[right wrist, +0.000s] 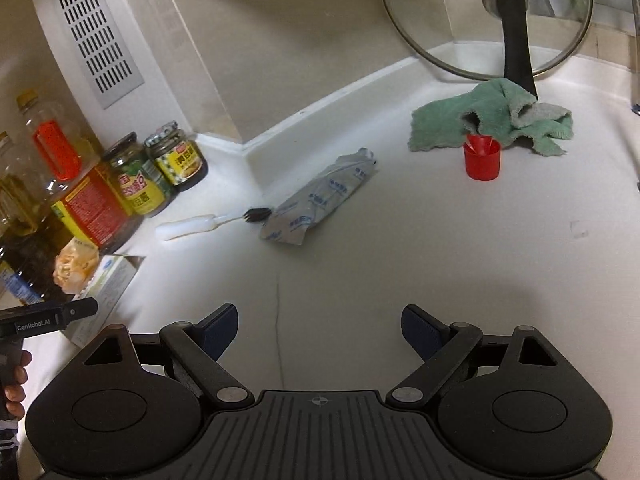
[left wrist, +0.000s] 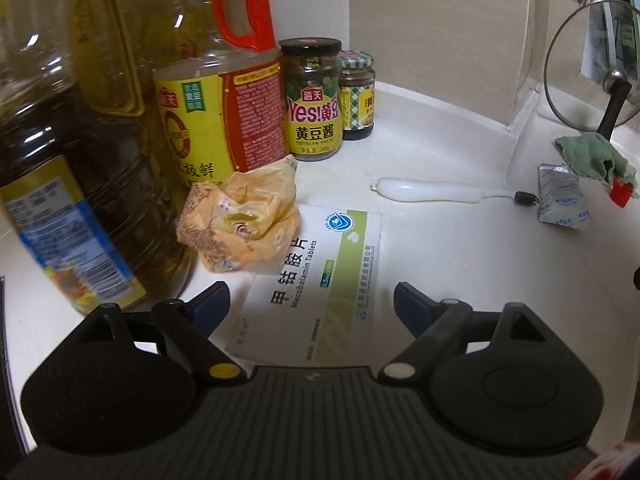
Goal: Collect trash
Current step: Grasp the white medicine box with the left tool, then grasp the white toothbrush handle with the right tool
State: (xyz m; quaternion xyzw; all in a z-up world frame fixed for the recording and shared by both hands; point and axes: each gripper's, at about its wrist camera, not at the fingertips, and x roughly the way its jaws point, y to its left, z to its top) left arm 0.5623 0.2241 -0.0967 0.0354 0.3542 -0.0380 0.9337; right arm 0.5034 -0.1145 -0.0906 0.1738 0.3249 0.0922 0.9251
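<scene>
Left wrist view: our left gripper (left wrist: 312, 308) hangs with jaws spread wide and nothing between the pads, straddling the near end of the flat tablet box (left wrist: 316, 280) on the counter (left wrist: 440, 264). The crumpled yellow wrapper (left wrist: 240, 224) lies on the box's far corner, touching the oil bottle (left wrist: 80, 184). We judge the wide stance readies a grasp on one of these.

Right wrist view: our right gripper (right wrist: 318, 334) is likewise spread and empty over bare counter. The foil pouch (right wrist: 320, 204) lies well ahead, beside the small brush (right wrist: 212, 222); the red cap (right wrist: 482, 160) touches the green cloth (right wrist: 492, 116).
</scene>
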